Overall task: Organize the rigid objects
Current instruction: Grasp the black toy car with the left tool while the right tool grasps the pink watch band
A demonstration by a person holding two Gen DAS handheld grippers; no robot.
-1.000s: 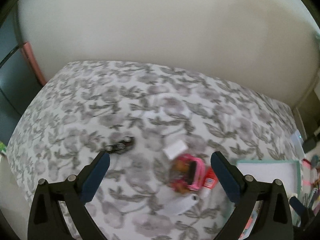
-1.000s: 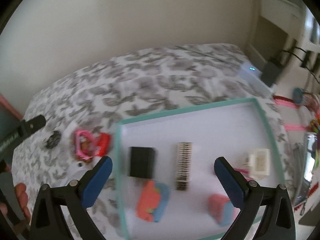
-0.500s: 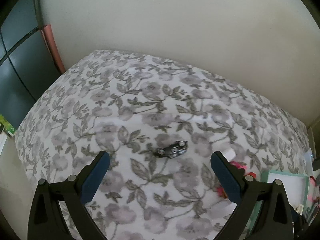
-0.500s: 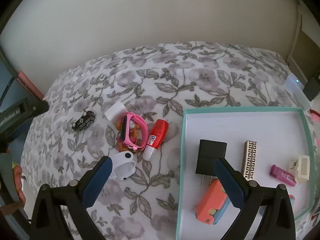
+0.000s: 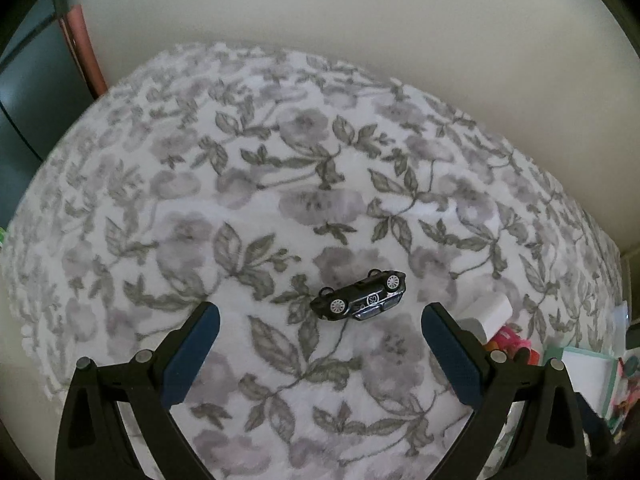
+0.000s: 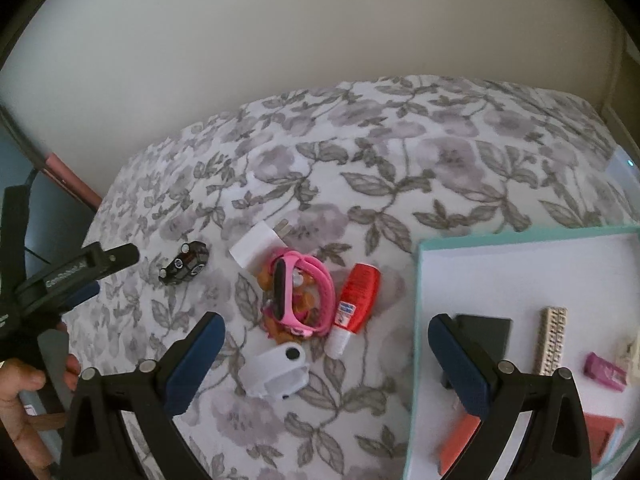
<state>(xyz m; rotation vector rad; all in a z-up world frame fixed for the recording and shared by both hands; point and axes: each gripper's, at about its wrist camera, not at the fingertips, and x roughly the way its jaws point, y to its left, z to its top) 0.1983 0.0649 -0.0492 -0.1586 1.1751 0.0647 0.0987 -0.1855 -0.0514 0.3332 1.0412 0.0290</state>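
A small black toy car (image 5: 360, 296) lies on its side on the floral bedspread, just ahead of my open, empty left gripper (image 5: 316, 322); it also shows in the right wrist view (image 6: 185, 262). My right gripper (image 6: 326, 334) is open and empty above a pink watch (image 6: 298, 292), a red tube with a white cap (image 6: 356, 300), a white strap piece (image 6: 276, 372) and a white charger plug (image 6: 256, 242). A teal-rimmed white tray (image 6: 418, 280) at the right holds a black adapter (image 6: 484, 332), a patterned bar (image 6: 552, 340) and other small items.
The bed meets a cream wall at the back. A dark cabinet and a pink edge (image 5: 82, 40) stand to the left. The left gripper (image 6: 76, 276) and the person's hand (image 6: 24, 404) show at the left of the right wrist view. Clutter lies beyond the tray (image 5: 628, 372).
The left gripper has swung left from the pink watch cluster and closed in on the toy car. The right gripper has moved left off the tray to over the loose items.
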